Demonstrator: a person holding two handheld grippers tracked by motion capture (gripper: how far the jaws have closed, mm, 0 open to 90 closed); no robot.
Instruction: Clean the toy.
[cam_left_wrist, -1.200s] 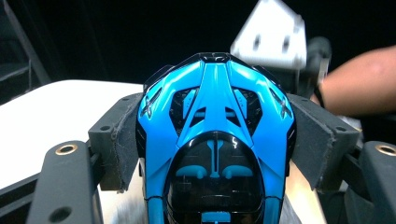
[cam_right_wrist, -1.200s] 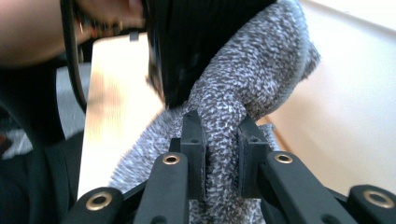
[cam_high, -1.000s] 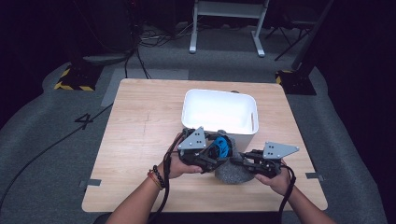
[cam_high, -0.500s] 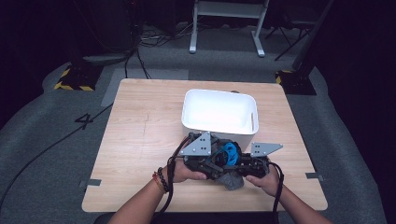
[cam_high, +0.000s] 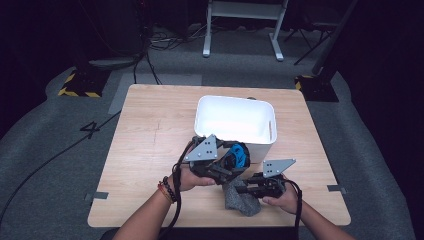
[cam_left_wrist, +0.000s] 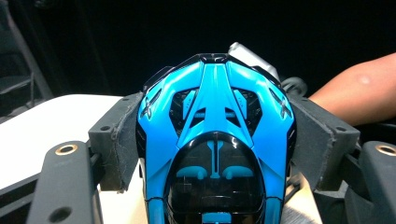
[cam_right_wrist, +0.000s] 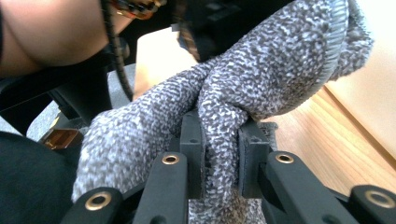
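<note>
A blue and black toy car (cam_left_wrist: 215, 144) sits nose-up between the pads of my left gripper (cam_left_wrist: 215, 140), which is shut on its sides. From above, the car (cam_high: 239, 156) is held just in front of the white bin (cam_high: 235, 120). My right gripper (cam_right_wrist: 220, 158) is shut on a fold of a grey knitted cloth (cam_right_wrist: 261, 88). In the high view the cloth (cam_high: 240, 199) hangs from the right gripper (cam_high: 245, 189) down to the table, just below the car and the left gripper (cam_high: 227, 165).
The wooden table (cam_high: 150, 140) carries the white bin at its middle. Bare wood lies to the left and far right of the hands. Cables and stand legs (cam_high: 240, 30) are on the grey floor beyond the table.
My right gripper has moved left and down with the grey cloth, closer under the left gripper. The left gripper with the car has stayed by the bin.
</note>
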